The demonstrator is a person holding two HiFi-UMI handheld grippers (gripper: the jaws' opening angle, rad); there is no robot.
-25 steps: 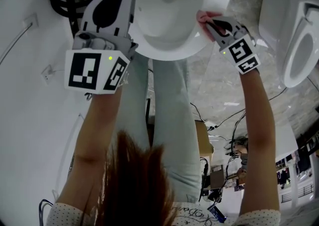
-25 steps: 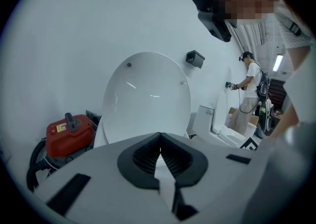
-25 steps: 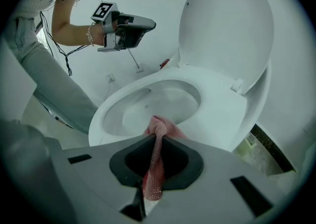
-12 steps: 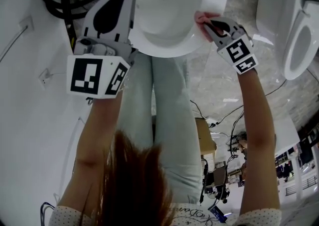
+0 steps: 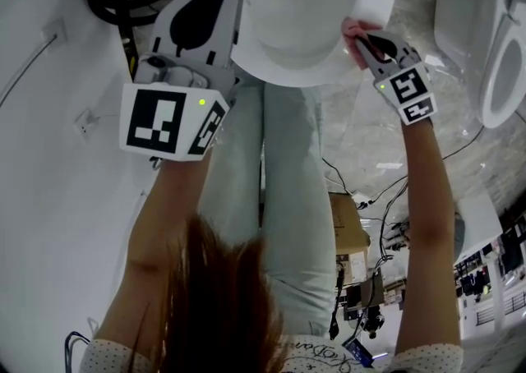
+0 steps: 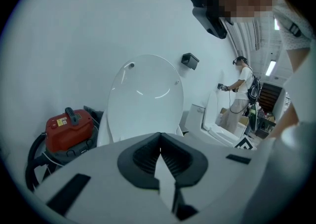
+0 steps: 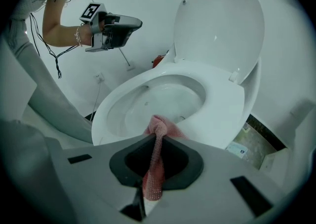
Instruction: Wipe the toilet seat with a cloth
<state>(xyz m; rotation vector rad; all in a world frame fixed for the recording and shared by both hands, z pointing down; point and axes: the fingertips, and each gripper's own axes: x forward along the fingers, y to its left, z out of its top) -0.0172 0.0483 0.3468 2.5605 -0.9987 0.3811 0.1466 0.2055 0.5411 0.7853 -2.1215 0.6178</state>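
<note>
Right gripper [image 7: 156,161] is pinching the crumpled pink knit cloth [image 7: 159,127] against the right edge of the white oval toilet seat [image 7: 222,104], barely shifting since a second ago, so wiping is likely only starting; left gripper [image 6: 159,145], jaws pressed together on nothing, is hovering off the left edge.

Lighting is bright, diffuse and cool-toned; shadows are faint. Both gripper views show fisheye bending and black vignetting at the edges. The toilet seat [image 7: 224,104] renders near-white. A ceiling light strip [image 6: 270,67] glares at 3 o'clock.
</note>
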